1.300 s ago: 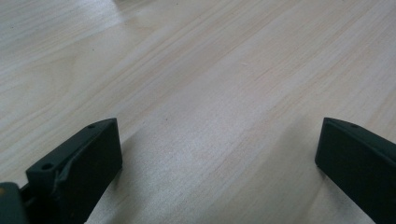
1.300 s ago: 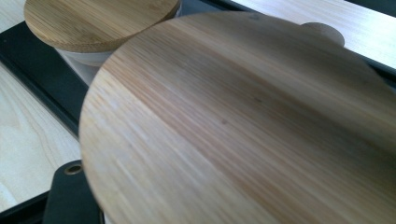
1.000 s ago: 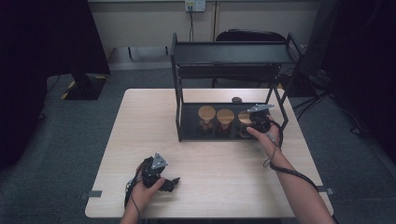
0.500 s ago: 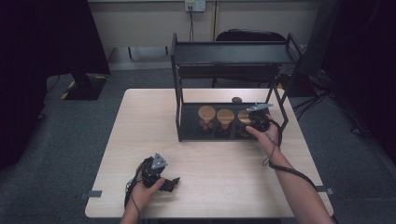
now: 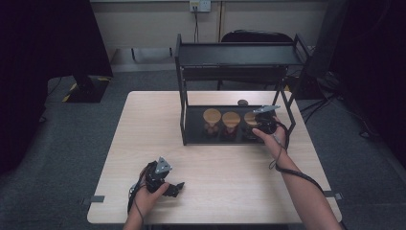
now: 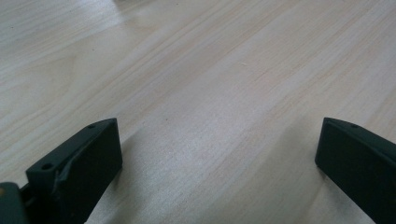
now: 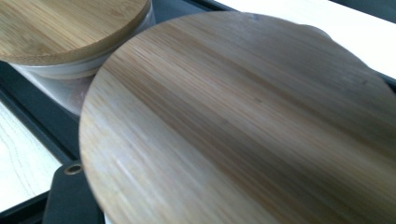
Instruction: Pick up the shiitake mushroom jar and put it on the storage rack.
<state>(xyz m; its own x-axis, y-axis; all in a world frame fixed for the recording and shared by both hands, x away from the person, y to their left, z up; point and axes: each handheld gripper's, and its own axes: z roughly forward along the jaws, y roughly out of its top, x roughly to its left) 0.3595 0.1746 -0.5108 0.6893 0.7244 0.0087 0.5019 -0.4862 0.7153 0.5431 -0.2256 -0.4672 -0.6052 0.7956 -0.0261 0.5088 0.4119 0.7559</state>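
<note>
right gripper [image 5: 261, 125] clenched on rightmost bamboo-lidded jar [image 7: 243, 126]; left gripper [image 5: 173, 188] released; no readable labels.

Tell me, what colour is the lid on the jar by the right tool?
Light brown bamboo with a streaky grain; the lid shows best in the right gripper view.

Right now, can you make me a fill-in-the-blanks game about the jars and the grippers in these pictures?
1. On the bottom shelf of the black rack stand ___ jars with wooden lids.
2. The right gripper is at the jar on the ___ end of the row.
3. The left gripper rests on the table with its jaws ___.
4. The right gripper view looks closely at a round lid made of ___.

Missing words: three; right; open; wood
</note>
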